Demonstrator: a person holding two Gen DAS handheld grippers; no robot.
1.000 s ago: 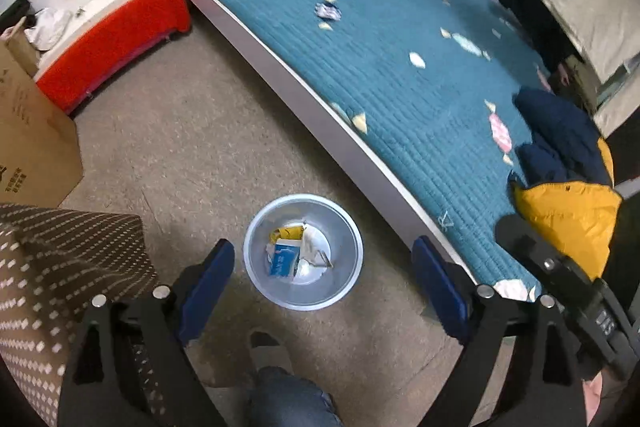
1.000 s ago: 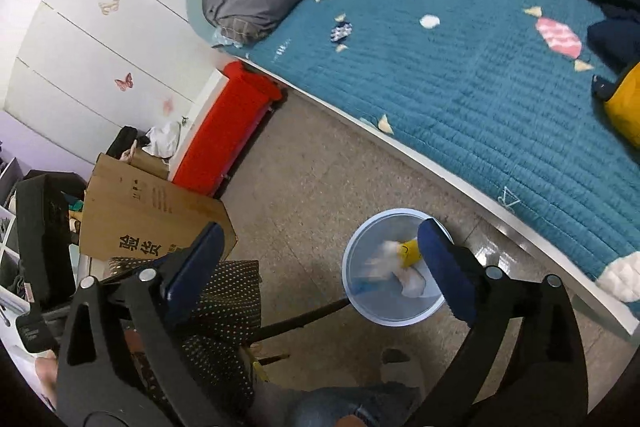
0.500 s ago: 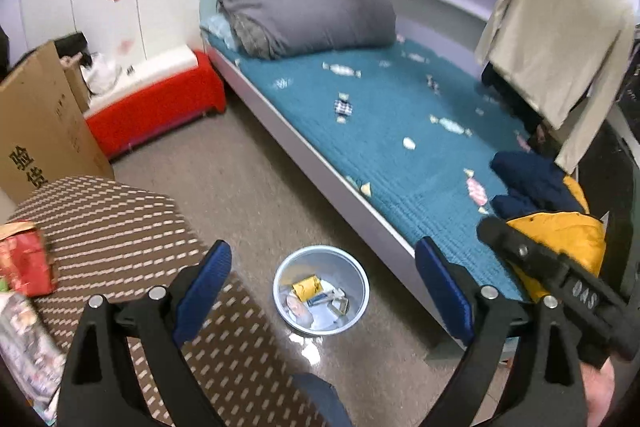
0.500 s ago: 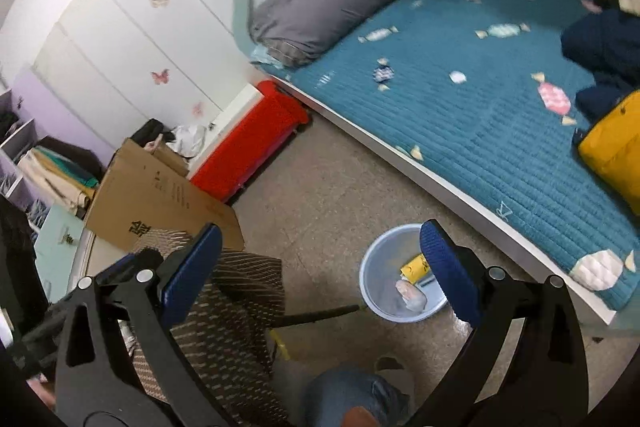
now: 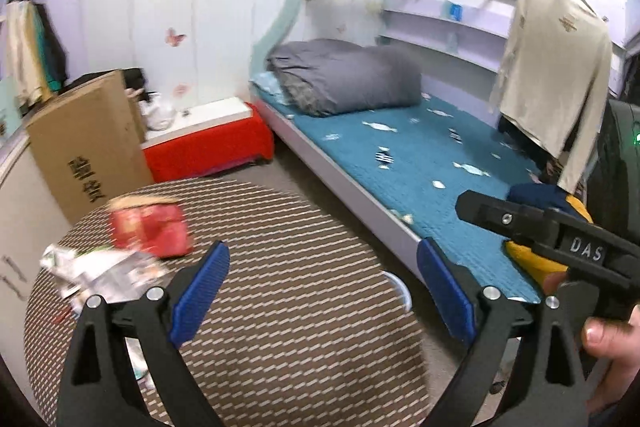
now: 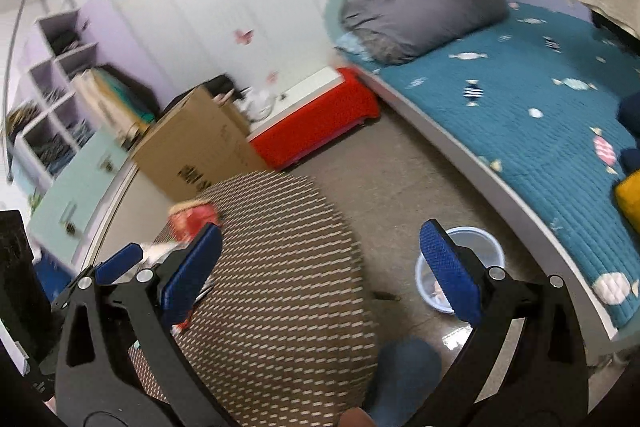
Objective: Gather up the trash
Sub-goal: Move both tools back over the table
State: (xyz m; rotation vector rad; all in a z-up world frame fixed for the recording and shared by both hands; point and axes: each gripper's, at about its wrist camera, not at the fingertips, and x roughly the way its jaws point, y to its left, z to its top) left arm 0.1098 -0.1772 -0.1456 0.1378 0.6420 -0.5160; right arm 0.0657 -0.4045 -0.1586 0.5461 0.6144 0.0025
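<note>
A red snack bag [image 5: 150, 225] and crumpled white wrappers [image 5: 100, 273] lie at the left of a round table with a brown patterned cloth [image 5: 280, 307]. My left gripper [image 5: 320, 291] is open and empty above the table. My right gripper [image 6: 320, 267] is open and empty, over the table's right edge. The red bag also shows in the right wrist view [image 6: 192, 221]. The pale blue trash basin [image 6: 476, 247] stands on the floor between table and bed, with trash inside. Its rim peeks past the table in the left wrist view [image 5: 400, 291].
A bed with a teal quilt [image 5: 420, 167] runs along the right. A red storage box [image 5: 208, 147] and a cardboard box [image 5: 84, 143] stand at the back. The right gripper's body [image 5: 560, 239] and a hand are at the right. My knee [image 6: 404, 375] is below.
Both grippers have risen and tilted up from over the basin to over the table. The trash that fell from the right gripper now lies in the basin. Both stay open.
</note>
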